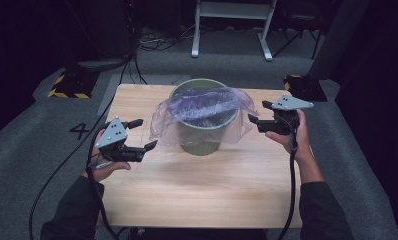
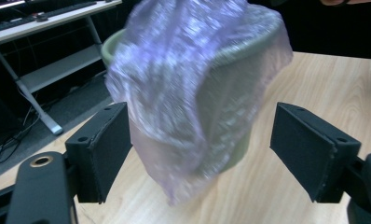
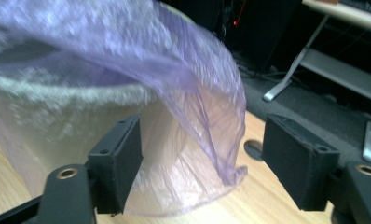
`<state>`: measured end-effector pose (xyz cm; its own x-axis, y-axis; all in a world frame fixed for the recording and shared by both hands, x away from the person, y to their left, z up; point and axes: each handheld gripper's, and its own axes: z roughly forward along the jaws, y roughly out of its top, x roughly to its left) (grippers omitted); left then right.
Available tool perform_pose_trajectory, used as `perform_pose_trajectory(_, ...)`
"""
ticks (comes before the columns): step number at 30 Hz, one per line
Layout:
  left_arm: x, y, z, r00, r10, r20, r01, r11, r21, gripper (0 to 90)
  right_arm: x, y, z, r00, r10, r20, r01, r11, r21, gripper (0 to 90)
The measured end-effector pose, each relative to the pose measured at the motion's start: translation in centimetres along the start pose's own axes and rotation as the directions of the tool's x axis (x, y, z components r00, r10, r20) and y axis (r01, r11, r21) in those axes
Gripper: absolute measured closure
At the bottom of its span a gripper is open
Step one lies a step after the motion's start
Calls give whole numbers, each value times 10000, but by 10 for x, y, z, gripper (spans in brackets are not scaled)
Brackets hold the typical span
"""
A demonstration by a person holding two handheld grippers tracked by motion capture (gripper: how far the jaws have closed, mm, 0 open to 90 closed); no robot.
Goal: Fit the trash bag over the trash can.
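Left gripper [image 1: 141, 135] jaws open, empty | right gripper [image 1: 256, 111] same | bin [image 1: 202, 140] upright, frame centre, mouth up | purple bag [image 1: 202, 107] draped over rim | surface [image 1: 197, 190]

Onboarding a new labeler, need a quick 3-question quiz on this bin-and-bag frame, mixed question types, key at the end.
1. True or false: the purple bag hangs over the rim of the green bin.
2. How do the jaws of the left gripper stand? A) clamped on the bag B) open, with no bag between the pads C) shut on nothing
3. On what does the bin stand?

Key:
1. True: the film drapes down the bin's outside on both sides.
2. B. The right gripper is open too, beside the bag's other side.
3. The wooden table.
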<state>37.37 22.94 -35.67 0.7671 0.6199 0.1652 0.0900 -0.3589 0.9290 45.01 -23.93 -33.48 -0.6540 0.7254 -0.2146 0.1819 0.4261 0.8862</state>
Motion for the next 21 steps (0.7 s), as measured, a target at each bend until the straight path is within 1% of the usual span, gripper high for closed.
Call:
perform_pose_trajectory(1,4,4,5,9994,153,-323,-148,9998,150,207,1,2,0,10000,-39,51,39,10000,-43,315)
perform_pose_trajectory(2,8,7,9,9991,148,-390,-139,9997,215,221,2,4,1,9999,-132,14,132,9998,-118,335)
perform_pose_trajectory(3,8,7,9,9991,148,-390,-139,9997,215,240,2,6,2,9997,-221,72,222,9996,-156,360)
perform_pose_trajectory(4,12,9,13,9995,86,-304,-79,9997,235,261,3,8,4,9994,-329,138,331,9993,-161,406)
perform_pose_trajectory(5,16,12,17,9991,97,-419,-85,9996,279,286,3,10,6,9991,-416,3,416,9989,-201,453)
perform_pose_trajectory(6,23,16,25,9984,84,-561,-65,9994,350,325,3,12,8,9989,-460,-69,458,9986,-272,482)
perform_pose_trajectory(7,27,17,29,9988,27,-499,-10,9995,324,351,3,13,11,9989,-472,-23,471,9984,-296,537)
perform_pose_trajectory(8,27,17,29,9988,27,-499,-10,9995,324,376,2,14,14,9988,-483,-83,480,9983,-317,564)
perform_pose_trajectory(9,33,20,37,9992,-4,-396,20,9992,412,397,1,16,17,9987,-475,-174,468,9982,-372,593)
perform_pose_trajectory(10,35,21,41,9989,3,-465,15,9992,395,430,1,17,20,9986,-499,-192,491,9980,-402,628)
perform_pose_trajectory(12,39,23,48,9994,9,-350,4,9994,360,500,1,19,26,9980,-591,-212,585,9978,-306,663)
perform_pose_trajectory(13,39,23,48,9994,9,-350,4,9994,360,520,1,19,26,9980,-591,-212,585,9978,-306,663)
perform_pose_trajectory(14,41,24,53,9995,-20,-314,31,9993,379,581,1,22,32,9973,-702,-202,697,9972,-259,729)
perform_pose_trajectory(15,44,24,58,9997,-51,-259,59,9995,326,616,1,23,34,9970,-755,-170,751,9970,-210,740)
perform_pose_trajectory(18,48,25,68,9997,6,-241,2,9995,304,729,2,27,41,9959,-891,-143,889,9960,-129,815)
perform_pose_trajectory(19,49,25,71,10000,15,-95,-12,9995,321,768,2,29,43,9958,-906,-128,904,9958,-130,835)
perform_pose_trajectory(21,50,25,73,9999,35,-115,-31,9992,403,842,2,30,44,9960,-885,-82,884,9960,-145,852)
